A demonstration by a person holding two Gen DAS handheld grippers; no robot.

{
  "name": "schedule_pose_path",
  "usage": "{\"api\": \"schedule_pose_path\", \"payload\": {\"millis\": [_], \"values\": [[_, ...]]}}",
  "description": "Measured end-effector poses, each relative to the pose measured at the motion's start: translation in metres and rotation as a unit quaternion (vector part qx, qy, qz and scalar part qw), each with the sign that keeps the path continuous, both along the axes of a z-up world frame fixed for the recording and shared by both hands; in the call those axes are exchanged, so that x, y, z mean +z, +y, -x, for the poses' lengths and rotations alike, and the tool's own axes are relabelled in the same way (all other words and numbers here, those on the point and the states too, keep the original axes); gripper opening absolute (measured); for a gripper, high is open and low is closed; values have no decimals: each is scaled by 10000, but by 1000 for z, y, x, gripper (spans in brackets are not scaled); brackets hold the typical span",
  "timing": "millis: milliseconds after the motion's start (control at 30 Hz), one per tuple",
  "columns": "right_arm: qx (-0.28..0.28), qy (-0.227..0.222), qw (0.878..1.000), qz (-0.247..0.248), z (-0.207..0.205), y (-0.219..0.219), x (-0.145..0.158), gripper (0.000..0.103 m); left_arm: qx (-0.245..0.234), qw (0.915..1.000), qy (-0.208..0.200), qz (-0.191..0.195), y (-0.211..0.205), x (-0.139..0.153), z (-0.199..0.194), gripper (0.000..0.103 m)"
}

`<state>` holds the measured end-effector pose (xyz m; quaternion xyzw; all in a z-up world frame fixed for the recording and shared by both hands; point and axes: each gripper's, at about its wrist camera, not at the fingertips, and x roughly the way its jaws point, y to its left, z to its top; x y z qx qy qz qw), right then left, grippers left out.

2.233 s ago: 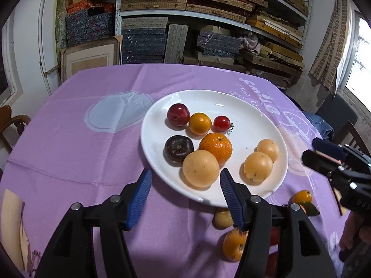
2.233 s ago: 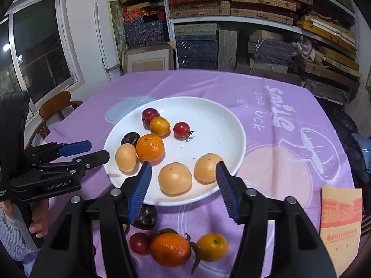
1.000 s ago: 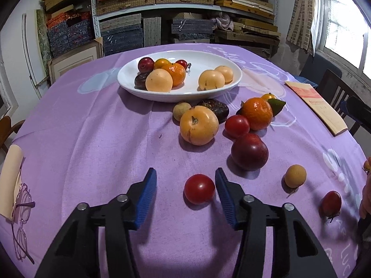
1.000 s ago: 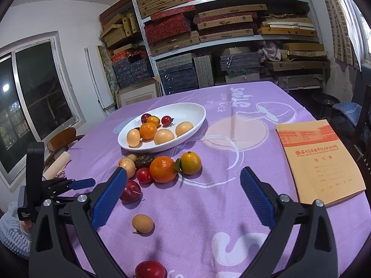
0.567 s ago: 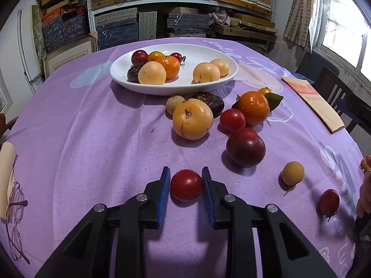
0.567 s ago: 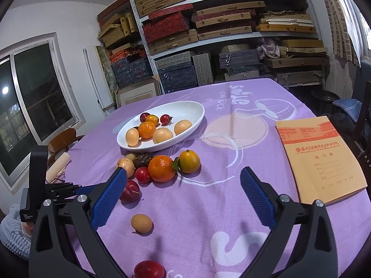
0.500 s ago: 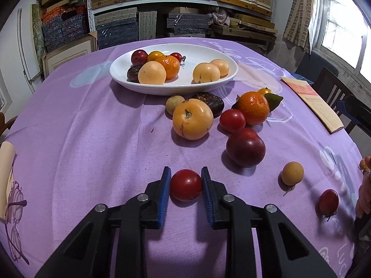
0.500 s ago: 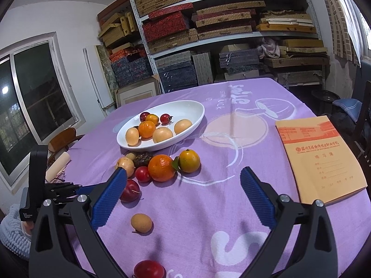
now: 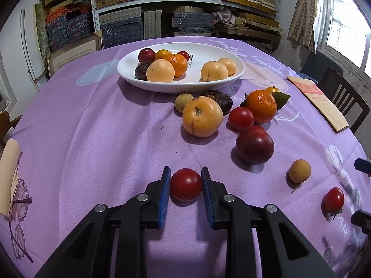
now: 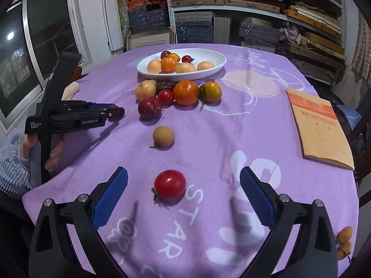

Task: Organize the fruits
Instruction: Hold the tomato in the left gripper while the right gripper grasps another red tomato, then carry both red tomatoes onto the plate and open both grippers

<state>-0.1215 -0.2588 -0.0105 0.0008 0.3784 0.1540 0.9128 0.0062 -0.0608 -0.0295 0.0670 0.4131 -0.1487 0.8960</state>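
My left gripper [image 9: 186,180] is shut on a red cherry tomato [image 9: 186,184] that rests on the purple tablecloth. Farther back stands the white plate [image 9: 129,74] with several fruits in it. Between plate and gripper lie loose fruits: a yellow-orange persimmon [image 9: 202,116], a dark plum [image 9: 254,144], a tangerine [image 9: 261,106] and a small tan fruit [image 9: 299,171]. My right gripper [image 10: 183,185] is closing around a second red tomato [image 10: 170,185]; its blue pads stand well apart from it on both sides. The left gripper [image 10: 116,111] shows at the left of the right wrist view.
A tan booklet [image 10: 320,125] lies at the table's right side. Eyeglasses [image 9: 19,210] and a paper roll [image 9: 8,176] sit at the left edge. A chair [image 9: 345,102] stands beyond the right edge. Shelves of stacked boxes fill the back wall.
My left gripper's pads closed onto the red tomato. My right gripper swung down and leftward to a second tomato, and its jaws narrowed slightly.
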Motion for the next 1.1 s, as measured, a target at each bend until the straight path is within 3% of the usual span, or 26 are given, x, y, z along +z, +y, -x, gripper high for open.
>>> {"api": "schedule_pose_path", "payload": {"millis": [33,100,200,333,533,700,867,1100], "values": [[47,36,10000,22,0,4,-2,73,15,10000,-2,-3,0,0,0,27],[147,169,9997,47,-3,11,-7,63,41,10000,-4,-7,1,0,0,27],[262,269,9992,136,-5,21,-15,60,71,10000,-11,-15,2,0,0,27],[298,361,9987,202,-7,25,-20,44,78,10000,-12,-16,2,0,1,27],[248,458,9984,199,-10,21,-25,32,80,10000,-13,-17,2,0,1,27],[266,422,9987,51,-12,16,-19,32,72,10000,-28,5,2,1,1,27],[178,115,9998,-19,-22,7,8,32,79,9995,-228,218,8,15,0,27],[129,-369,9992,5,-77,2,55,32,209,9992,-187,289,9,41,-46,27]]}}
